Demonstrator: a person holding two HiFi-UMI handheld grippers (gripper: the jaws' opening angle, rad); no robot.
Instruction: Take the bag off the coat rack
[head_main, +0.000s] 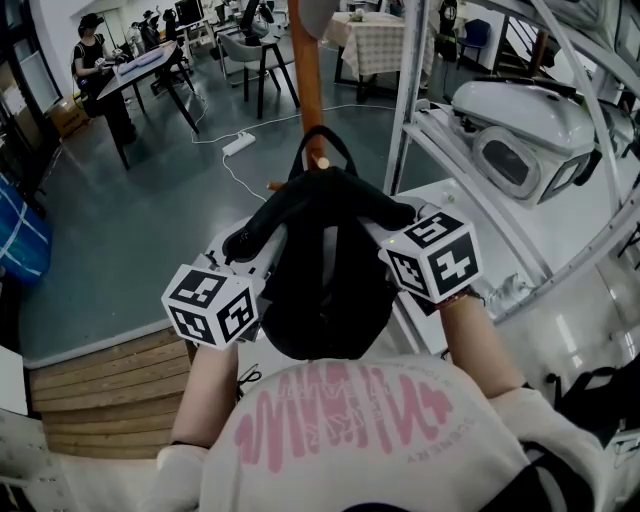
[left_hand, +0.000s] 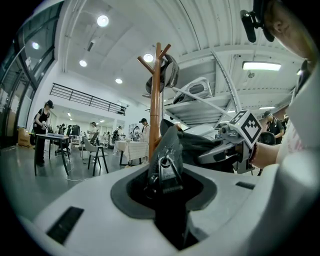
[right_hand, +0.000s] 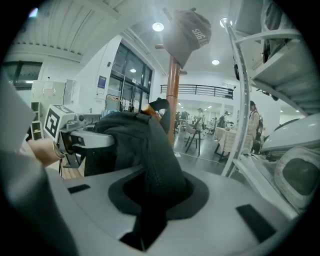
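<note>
While the black bag (head_main: 325, 260) sits bunched at the centre of the head view, hard against the wooden coat rack (head_main: 305, 70) whose pole runs to the top edge, its carrying loop (head_main: 326, 135) stands up beside the pole. The loop appears to be hooked over a low peg (right_hand: 148, 107), so the bag looks not yet free.

The left gripper (head_main: 262, 250) comes in from the lower left and the right gripper (head_main: 395, 235) from the right, one on each flank of the bag. At the centre of the left gripper view, the jaws are clamped on a fold of fabric carrying a metal buckle (left_hand: 165, 170). At the centre of the right gripper view, the jaws pinch a thick ridge of the same dark cloth.

Holding both sides probably serves to take the bag's weight evenly. The loop can then go slack and be raised over the peg tip, not dragged against it.

A grey cap (right_hand: 190, 32) hangs at the rack's top, in the upper middle of the right gripper view, and a jerky lift could shake it loose. A white shelf frame (head_main: 410, 90) stands just right of the pole, which leaves little room on that side.
</note>
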